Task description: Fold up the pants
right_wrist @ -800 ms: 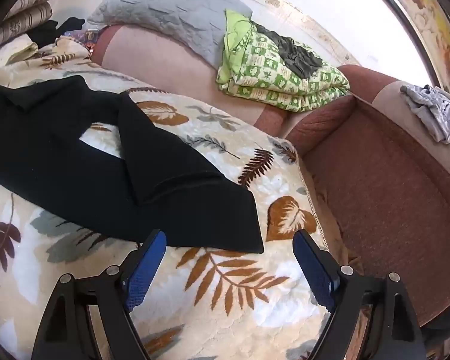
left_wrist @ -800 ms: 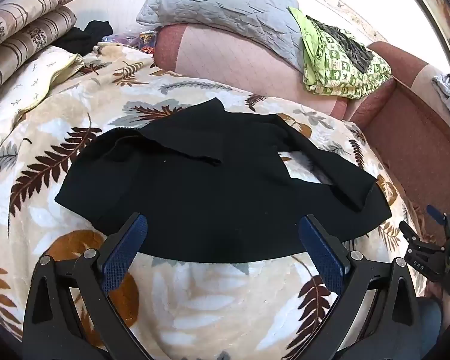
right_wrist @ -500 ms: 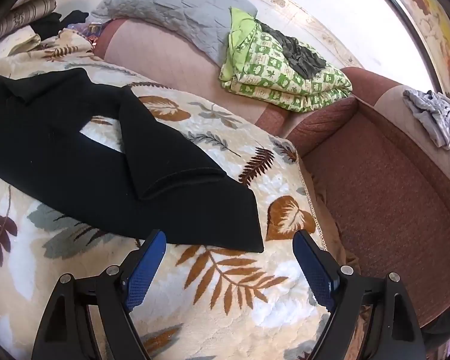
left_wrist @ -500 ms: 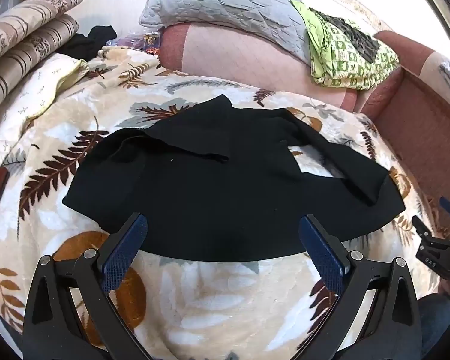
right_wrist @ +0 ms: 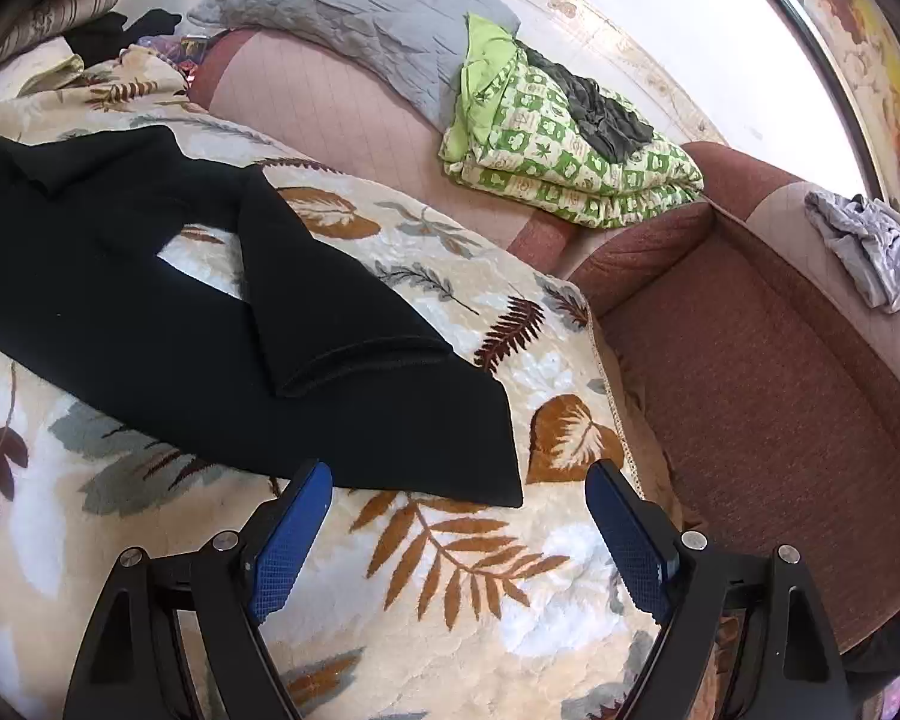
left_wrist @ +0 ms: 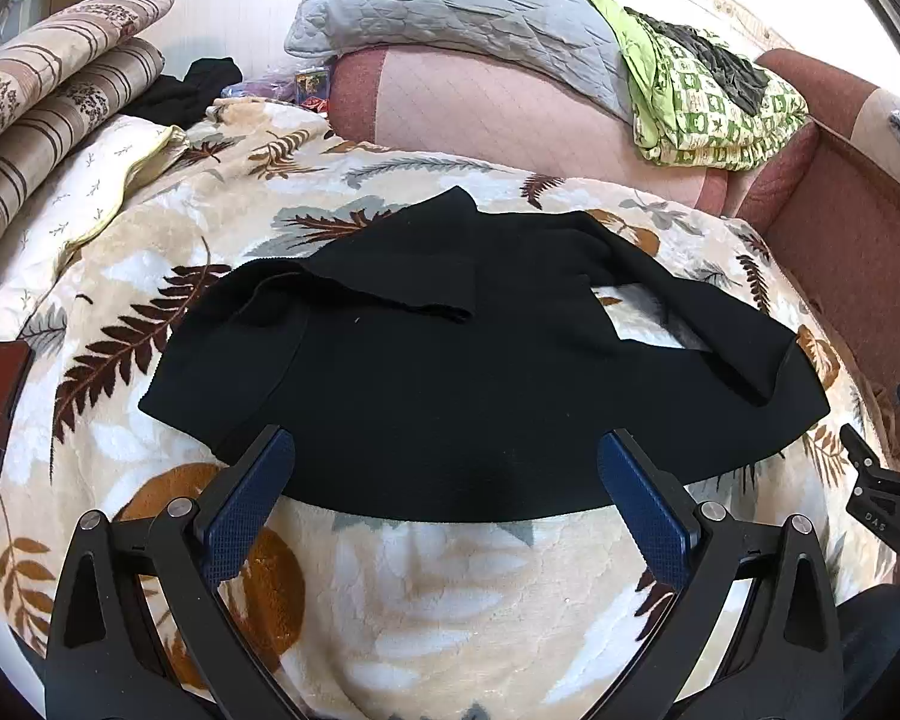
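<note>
While the left tongs (left_wrist: 444,468) hang with their blue-padded fingers (left_wrist: 243,510) spread wide and nothing between them, the black knit pants (left_wrist: 450,372) lie partly folded on the cream fleece blanket with brown and grey leaf prints (left_wrist: 450,600) that covers the bed. In this left view the near hem of the pants runs just past the fingertips, and neither pad touches the cloth. One flap of the garment is turned over on top near the middle, and a leg crosses over at the right, leaving a small gap where the blanket shows through. Behind the pants sits a pink quilted bolster (left_wrist: 510,114) with a grey quilted pillow (left_wrist: 450,6) on it, and a folded green-and-white checked quilt (left_wrist: 708,114) lies at the right. Striped beige cushions (left_wrist: 48,96) are stacked at the far left. At the right edge a part of the right tongs (left_wrist: 888,510) shows.

From the right view, the right tongs (right_wrist: 456,498) also stand apart and hold nothing. The lower corner of the pants (right_wrist: 270,360) lies just ahead of the left finger, with the folded leg resting on top of the wider panel. Beyond the blanket's edge is a reddish-brown sofa seat (right_wrist: 780,372), and a crumpled pale grey garment (right_wrist: 870,246) rests on its back at the far right.
</note>
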`<state>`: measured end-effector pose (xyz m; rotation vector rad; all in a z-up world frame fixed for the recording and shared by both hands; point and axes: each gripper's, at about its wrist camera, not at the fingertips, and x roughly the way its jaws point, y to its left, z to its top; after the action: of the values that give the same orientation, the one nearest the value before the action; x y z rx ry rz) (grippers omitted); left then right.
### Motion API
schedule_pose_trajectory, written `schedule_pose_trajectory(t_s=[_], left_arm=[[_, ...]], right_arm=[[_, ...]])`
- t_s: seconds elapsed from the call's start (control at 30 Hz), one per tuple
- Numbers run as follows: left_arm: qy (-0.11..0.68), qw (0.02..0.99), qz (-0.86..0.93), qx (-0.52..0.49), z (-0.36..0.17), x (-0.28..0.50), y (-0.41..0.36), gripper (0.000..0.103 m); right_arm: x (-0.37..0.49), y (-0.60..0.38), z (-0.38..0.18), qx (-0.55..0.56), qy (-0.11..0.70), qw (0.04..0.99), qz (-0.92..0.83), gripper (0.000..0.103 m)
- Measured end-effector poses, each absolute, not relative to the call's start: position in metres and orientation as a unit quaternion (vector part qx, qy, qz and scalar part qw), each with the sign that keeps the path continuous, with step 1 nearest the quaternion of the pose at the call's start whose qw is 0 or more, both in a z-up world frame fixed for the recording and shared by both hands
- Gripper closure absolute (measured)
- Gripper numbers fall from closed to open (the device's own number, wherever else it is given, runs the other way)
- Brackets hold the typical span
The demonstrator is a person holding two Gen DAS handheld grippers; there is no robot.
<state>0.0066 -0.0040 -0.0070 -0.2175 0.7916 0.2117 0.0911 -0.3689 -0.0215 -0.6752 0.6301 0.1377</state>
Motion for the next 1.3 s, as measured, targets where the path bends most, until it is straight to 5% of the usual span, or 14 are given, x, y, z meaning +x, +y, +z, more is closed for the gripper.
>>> schedule_pose_trajectory(t_s=[0.8, 1.07, 1.3], left_arm=[[0.365, 0.919, 0.084, -0.122, -0.002, -0.001, 0.001, 0.001], [0.425, 0.902, 0.045, -0.067, -0.004, -0.011, 0.075, 0.001], [0.451, 0.878, 0.021, -0.156, -0.042, -0.017, 0.133, 0.001]], right_arm=[[0.063, -0.343, 0.011, -0.351, 0.255, 0.9, 0.048, 0.018], [0.081, -0.338, -0.012, -0.344, 0.283, 0.892, 0.079, 0.018], [0.084, -0.346, -0.012, -0.325, 0.286, 0.898, 0.08, 0.018]])
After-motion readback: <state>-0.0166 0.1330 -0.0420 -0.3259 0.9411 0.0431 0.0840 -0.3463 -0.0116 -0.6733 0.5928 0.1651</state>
